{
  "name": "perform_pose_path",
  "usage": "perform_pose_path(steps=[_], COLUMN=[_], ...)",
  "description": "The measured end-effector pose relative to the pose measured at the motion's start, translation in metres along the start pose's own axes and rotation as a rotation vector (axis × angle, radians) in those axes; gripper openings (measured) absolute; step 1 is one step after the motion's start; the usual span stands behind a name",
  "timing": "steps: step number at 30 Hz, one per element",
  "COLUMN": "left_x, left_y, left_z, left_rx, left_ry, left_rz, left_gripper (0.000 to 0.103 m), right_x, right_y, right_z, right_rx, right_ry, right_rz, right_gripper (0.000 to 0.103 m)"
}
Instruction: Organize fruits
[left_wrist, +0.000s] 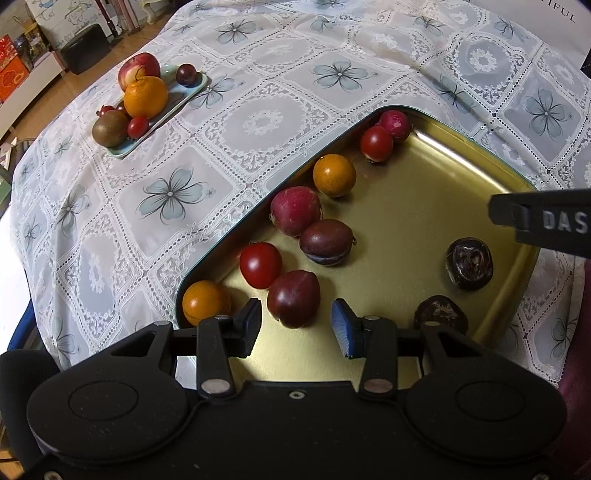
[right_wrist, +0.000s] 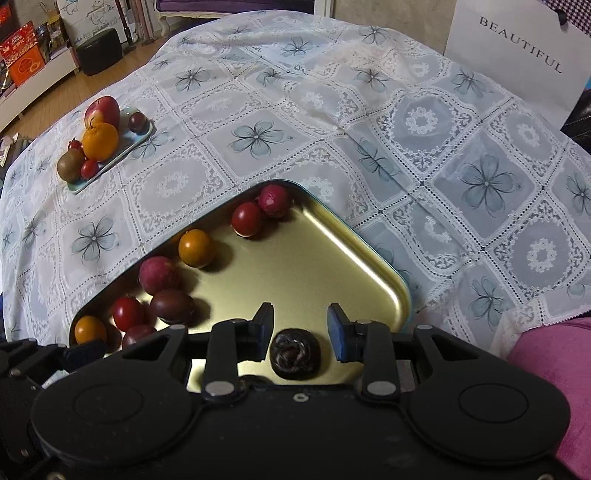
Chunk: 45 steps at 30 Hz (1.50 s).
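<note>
We see the right gripper (right_wrist: 300, 332) spread around a dark wrinkled fruit (right_wrist: 294, 353) without touching, and the left gripper (left_wrist: 295, 328) spread before a dark plum (left_wrist: 293, 298).

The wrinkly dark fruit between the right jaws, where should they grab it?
Grip the wrinkly dark fruit across its widest middle, coming from above. It is round, sits alone on the gold tray, and the right gripper is already open on both sides of it.

A wooden floor (right_wrist: 92, 85) is seen beyond the table. A black stool (right_wrist: 100, 51) is set there. A white bag (right_wrist: 517, 62) is propped far right.
</note>
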<state>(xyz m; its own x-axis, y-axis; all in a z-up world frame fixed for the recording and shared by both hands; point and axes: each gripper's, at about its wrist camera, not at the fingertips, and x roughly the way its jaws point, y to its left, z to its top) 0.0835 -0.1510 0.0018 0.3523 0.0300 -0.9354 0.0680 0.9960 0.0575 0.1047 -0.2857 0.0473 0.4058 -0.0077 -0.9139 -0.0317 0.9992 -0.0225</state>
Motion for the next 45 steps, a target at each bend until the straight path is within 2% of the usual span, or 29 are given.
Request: perform_pose_path(steps=[6, 12, 45], left_x=[-0.002, -0.006, -0.003], left_y=[-0.002, -0.006, -0.011], left_z=[-0.007, -0.013, -0.022], left_rx=[-0.004, 0.000, -0.003], left_ry=[-0.002, -0.003, 0.017], left_rz=[0.011, 0.009, -0.007], left_gripper=[0.051, 0.051, 0.051], right_x=[-0.007, -0.006, -0.006], right_y=[-0.008, -0.011, -0.010], right_z=[-0.012, -0.020, -0.019], right_rx=[-0.033, -0.064, -0.044], right_ry=[-0.014, 0.010, 0.018], right_rz=[-0.017, -0.030, 0.017], right_gripper=[0.035, 0.035, 0.035])
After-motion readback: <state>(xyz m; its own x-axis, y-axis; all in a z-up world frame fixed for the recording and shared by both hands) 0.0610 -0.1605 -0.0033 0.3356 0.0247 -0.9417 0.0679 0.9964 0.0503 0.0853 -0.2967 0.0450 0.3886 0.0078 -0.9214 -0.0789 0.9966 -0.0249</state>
